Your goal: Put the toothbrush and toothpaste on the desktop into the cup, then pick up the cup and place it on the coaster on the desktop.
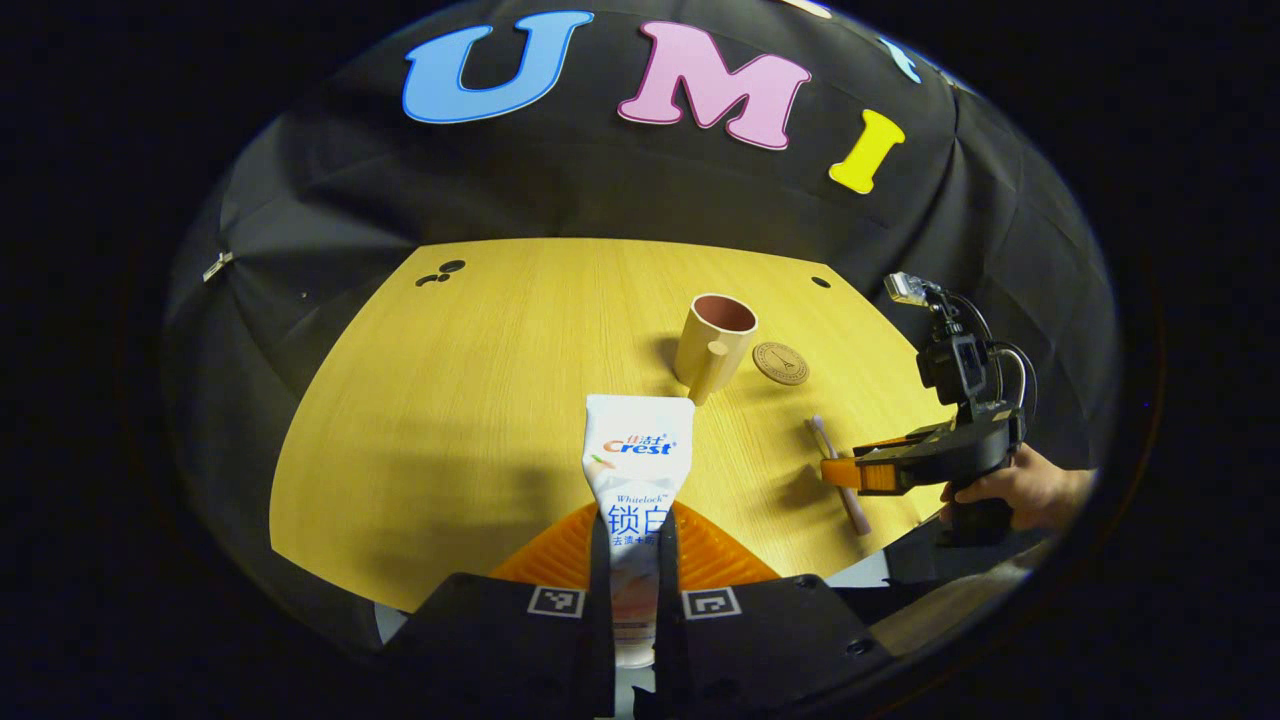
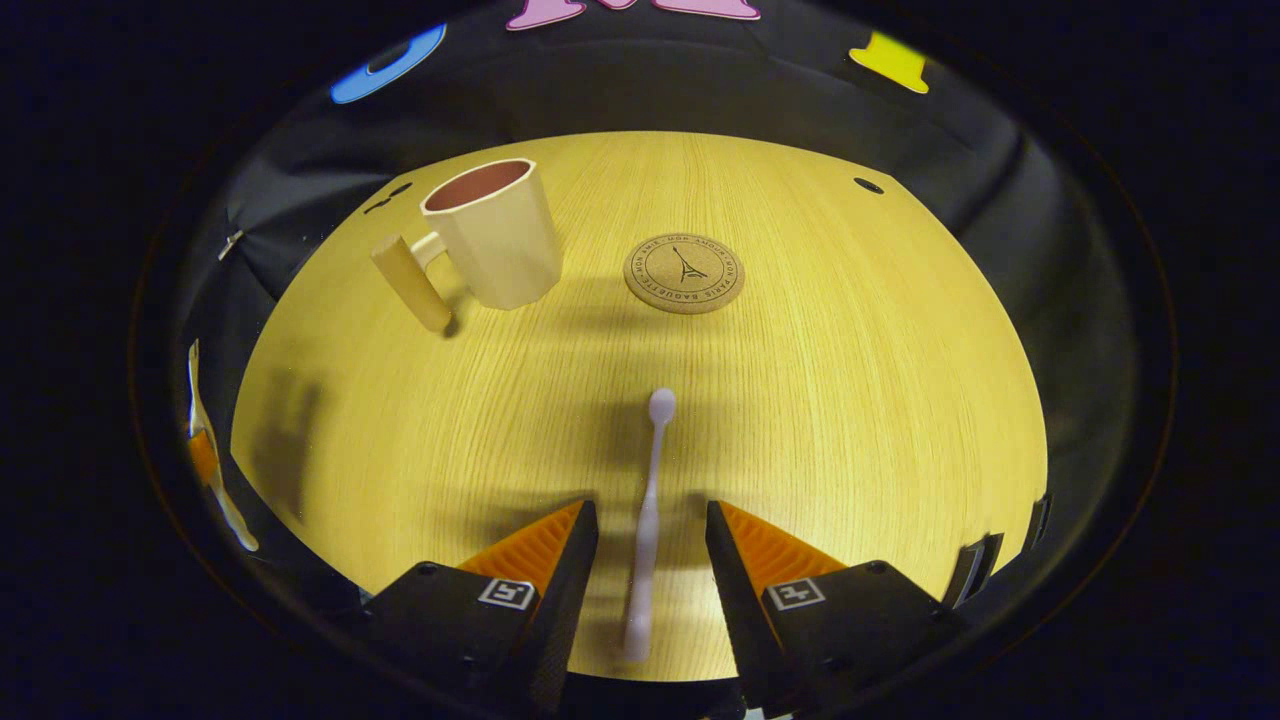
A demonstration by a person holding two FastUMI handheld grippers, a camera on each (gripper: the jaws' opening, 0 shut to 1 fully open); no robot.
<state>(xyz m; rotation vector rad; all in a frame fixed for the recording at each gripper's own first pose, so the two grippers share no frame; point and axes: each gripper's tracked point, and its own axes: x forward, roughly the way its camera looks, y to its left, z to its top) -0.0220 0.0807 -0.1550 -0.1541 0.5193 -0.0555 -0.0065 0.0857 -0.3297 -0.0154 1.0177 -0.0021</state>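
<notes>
Toothpaste tube (image 1: 637, 470) is sitting clamped between the left gripper's (image 1: 634, 545) two fingers, both pressing on its lower body, crimped end pointing forward over the wooden desktop (image 1: 480, 400). The tube is being held above the desk surface, its shadow falling on the wood to the left.

In the left gripper view, the cream cup (image 1: 714, 345) is standing upright ahead of the tube and slightly to the right, its handle facing the camera. The round cork coaster (image 1: 780, 362) is lying flat just beside the cup, on its right, apart from it. Farther right, the toothbrush (image 1: 836, 472) is lying on the desk, and the right gripper (image 1: 840, 472), gripped by a person's hand (image 1: 1015, 490), is hovering at it.

In the right gripper view, the right gripper (image 2: 650, 560) is standing open, jaws spread on either side of the toothbrush (image 2: 648, 510) handle with a gap on each side. The toothbrush is lying flat on the desktop (image 2: 850, 400), head pointing away toward the coaster (image 2: 684, 272). The cup (image 2: 492, 240) is standing to the far left, handle sticking out leftward, well apart from the brush. Whether the fingertips are touching the wood cannot be told.
</notes>
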